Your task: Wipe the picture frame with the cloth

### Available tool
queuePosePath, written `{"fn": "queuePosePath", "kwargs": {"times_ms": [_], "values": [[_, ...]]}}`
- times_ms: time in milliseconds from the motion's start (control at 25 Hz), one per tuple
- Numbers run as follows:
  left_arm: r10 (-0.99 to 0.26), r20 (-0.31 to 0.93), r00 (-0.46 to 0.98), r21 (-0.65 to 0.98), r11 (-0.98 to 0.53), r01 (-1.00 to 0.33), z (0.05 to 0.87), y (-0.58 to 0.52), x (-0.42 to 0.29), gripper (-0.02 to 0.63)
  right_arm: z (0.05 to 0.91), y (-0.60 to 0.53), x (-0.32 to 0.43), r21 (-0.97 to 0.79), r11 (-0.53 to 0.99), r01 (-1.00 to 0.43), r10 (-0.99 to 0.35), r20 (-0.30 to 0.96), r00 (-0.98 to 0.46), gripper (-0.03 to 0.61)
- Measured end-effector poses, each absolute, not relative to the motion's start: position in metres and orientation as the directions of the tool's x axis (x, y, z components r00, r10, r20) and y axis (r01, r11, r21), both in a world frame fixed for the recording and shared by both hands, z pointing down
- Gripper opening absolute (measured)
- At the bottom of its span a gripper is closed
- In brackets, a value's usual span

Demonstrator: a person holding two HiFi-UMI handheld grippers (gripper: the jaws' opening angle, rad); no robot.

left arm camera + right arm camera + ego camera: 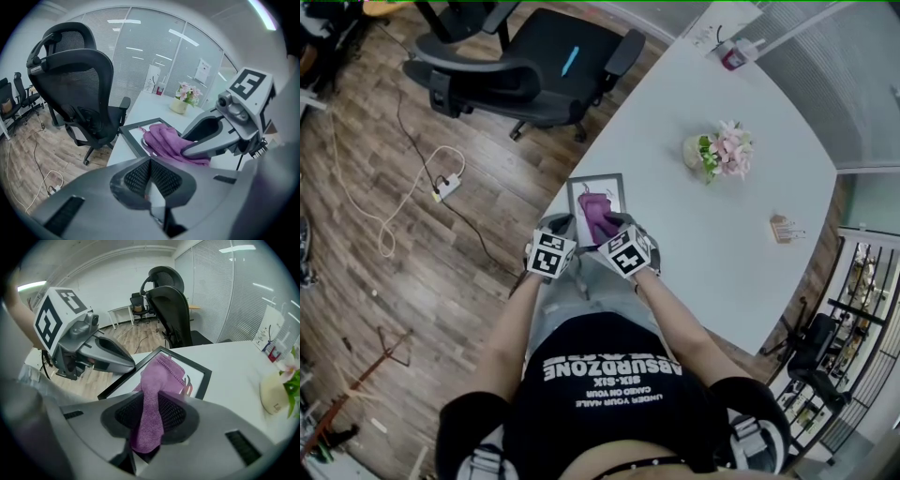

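The picture frame (pixel 578 199) lies flat on the white table (pixel 741 216), at the corner of the table nearest to the person. In the head view this is a little left of the centre of the picture. A purple cloth (pixel 598 217) lies on the glass of the frame and covers its middle and lower part.

The right gripper (pixel 151 401) has its jaws closed on the cloth. In the right gripper view, a twisted strip of the cloth runs up between the two mesh pads and spreads out on the glass in front of them. The left gripper (pixel 150 161) has its jaws together and I see nothing held between them. In the right gripper view its tips are at the near left edge of the frame, in the left middle of that picture. I cannot say for sure if they touch the frame or are only just beside it.

My judgement is that the wiping is under way or about to begin, because the cloth is gripped and is in contact with the glass. The pictures do not show which parts of the glass are already clean. The white area at the upper and right side of the frame is uncovered, and the black border all around also looks not reached by the cloth at this moment. So the passes over these parts seem to remain.

Farther on the table, toward the upper right of the head view, stands a pot of pink flowers (pixel 727 150), well apart from the frame.
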State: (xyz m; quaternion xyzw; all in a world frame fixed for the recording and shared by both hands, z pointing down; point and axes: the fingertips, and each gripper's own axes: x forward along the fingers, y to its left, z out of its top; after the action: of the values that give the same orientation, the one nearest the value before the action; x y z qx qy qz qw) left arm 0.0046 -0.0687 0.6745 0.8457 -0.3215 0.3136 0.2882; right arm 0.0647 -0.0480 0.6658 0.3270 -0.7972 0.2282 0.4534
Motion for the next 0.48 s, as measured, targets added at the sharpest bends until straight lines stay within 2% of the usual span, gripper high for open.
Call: {"fn": "queuePosePath", "kwargs": {"times_ms": [480], "values": [[-0.347, 0.717, 0.604, 0.302, -0.627, -0.718, 0.674, -0.069, 0.004, 0.015, 0.666, -0.100, 0.057, -0.027, 0.638, -0.770, -0.396, 0.846, -0.357, 0.109]]}}
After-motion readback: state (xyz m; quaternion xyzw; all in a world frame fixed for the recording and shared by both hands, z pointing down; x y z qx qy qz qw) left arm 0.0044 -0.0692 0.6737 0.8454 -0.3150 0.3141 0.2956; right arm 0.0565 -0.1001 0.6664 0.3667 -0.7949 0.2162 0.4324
